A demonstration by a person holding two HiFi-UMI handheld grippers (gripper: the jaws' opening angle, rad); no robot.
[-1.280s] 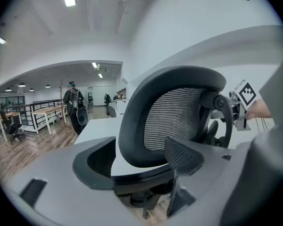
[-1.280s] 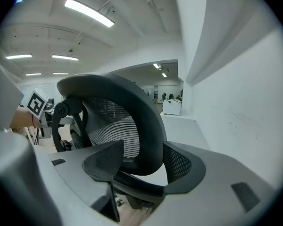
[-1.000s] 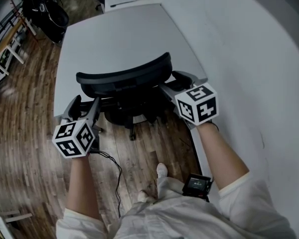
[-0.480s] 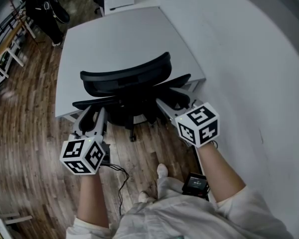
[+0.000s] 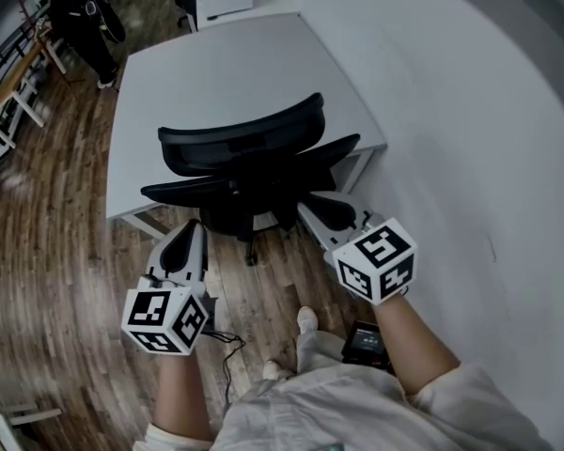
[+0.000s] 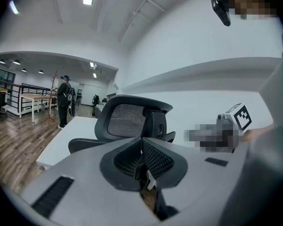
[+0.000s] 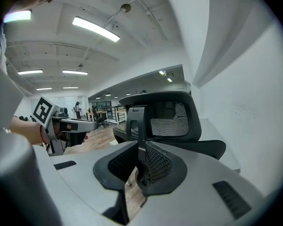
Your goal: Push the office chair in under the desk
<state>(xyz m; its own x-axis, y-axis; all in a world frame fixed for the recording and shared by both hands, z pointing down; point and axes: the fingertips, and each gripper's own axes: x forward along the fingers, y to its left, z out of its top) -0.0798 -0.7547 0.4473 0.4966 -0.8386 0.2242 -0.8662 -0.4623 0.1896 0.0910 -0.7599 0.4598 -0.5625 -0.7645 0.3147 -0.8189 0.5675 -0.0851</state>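
Head view: the office chair (image 5: 240, 144) gives me only the backrest and armrests. The seat is hidden under the backrest, the base at 6 o'clock is mostly covered with one leg poking out, and the casters are too dark to count. Can't tell how far the seat sits under the desk (image 5: 216, 73). The person (image 5: 80, 17) at 11 o'clock is dark and too small to make out, the table (image 5: 9, 83) at 10 o'clock is cut by the left edge, and the small screen (image 5: 368, 348) by my waist at 5 o'clock is unreadable.
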